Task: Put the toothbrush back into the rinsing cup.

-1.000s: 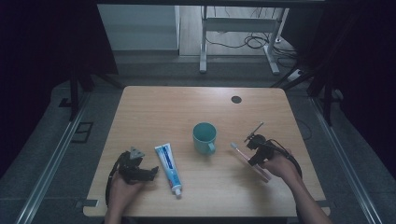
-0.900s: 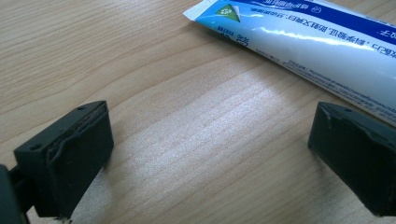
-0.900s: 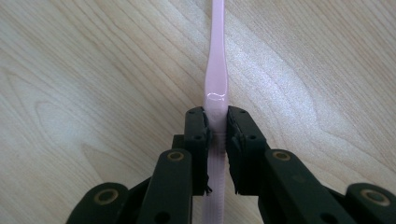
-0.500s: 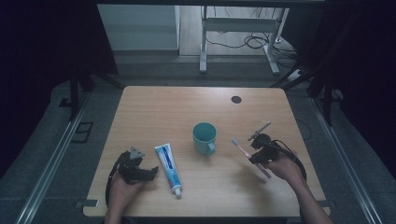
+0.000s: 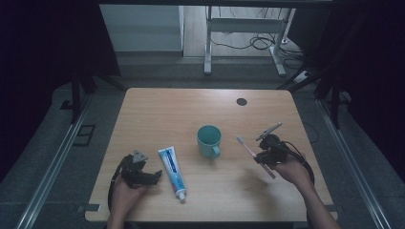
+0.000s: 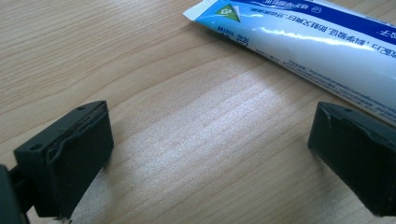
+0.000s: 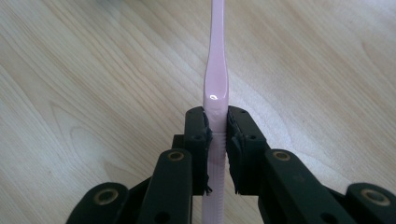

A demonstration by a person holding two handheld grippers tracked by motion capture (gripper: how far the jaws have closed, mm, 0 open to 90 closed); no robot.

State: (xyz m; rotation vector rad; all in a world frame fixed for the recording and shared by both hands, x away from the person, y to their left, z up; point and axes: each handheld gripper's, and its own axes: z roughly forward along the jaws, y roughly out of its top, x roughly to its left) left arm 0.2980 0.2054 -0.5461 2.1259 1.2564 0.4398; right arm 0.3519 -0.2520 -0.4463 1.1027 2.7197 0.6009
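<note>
- High view: the right gripper [image 5: 263, 157] is seen at about four o'clock from the middle of the wooden table [image 5: 191, 109], borne in the person's right hand [image 5: 292, 171]. A pink toothbrush [image 5: 248, 149] is clamped between its jaws; the shaft slants, with the head toward eleven o'clock and the tail toward five o'clock.
- A teal mug [image 5: 209, 140] stands near the table's middle, at nine o'clock from the toothbrush's head and apart from it, with its handle turned toward five o'clock.
- A toothpaste tube [image 5: 172, 171] lies flat at seven o'clock from the mug, its cap pointing toward six o'clock.
- The left gripper [image 5: 149, 177] is seen just beside the tube, at nine o'clock from it, held low by the left hand [image 5: 125, 191]. A dark round spot [image 5: 241, 101] is set in the table toward one o'clock.
- Left gripper view: the two black jaws are spread wide, one at eight o'clock and one at four o'clock, with bare table [image 6: 196, 140] between them and nothing gripped. The toothpaste tube [image 6: 317, 46] runs from twelve o'clock to three o'clock, its flat crimped end at twelve o'clock; the four o'clock jaw stands just before it, and contact cannot be told.
- Right gripper view: the jaws are drawn nearly together on the toothbrush [image 7: 215, 84], whose pink handle is pinched between the pads and extends toward twelve o'clock above the table [image 7: 93, 70].
</note>
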